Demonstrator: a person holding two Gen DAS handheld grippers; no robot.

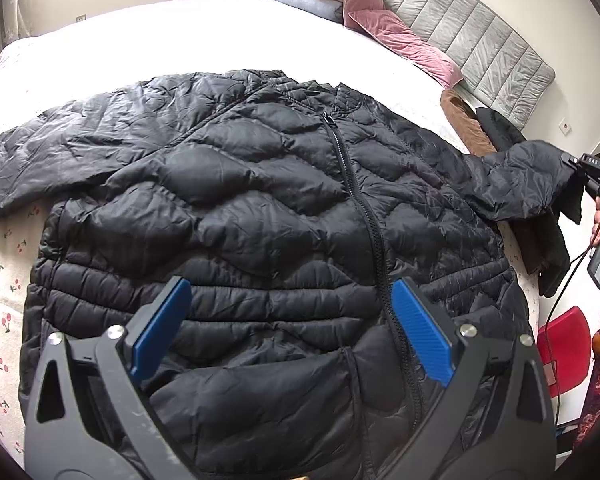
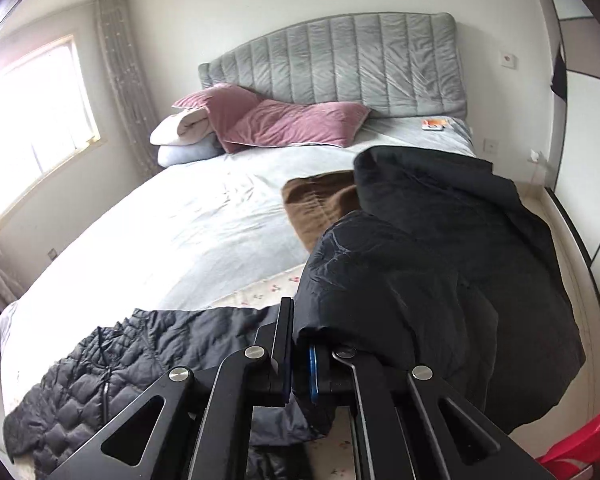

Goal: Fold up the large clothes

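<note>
A black quilted puffer jacket (image 1: 260,208) lay zipped and spread flat on the bed (image 1: 204,36), unfolded. The left gripper (image 1: 292,328) hovered above its hem, jaws apart; the right gripper (image 2: 300,344) clamped one sleeve cuff (image 2: 380,280), raised for a first fold.

a home bedroom: a bed (image 2: 204,216) with padded grey headboard (image 2: 340,64), pink pillows (image 2: 292,124), curtained window (image 2: 36,120).

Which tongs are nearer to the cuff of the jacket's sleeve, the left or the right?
Right. The right tongs are shut on the sleeve cuff itself. The left tongs hang open over the jacket body near the hem, away from it.
</note>
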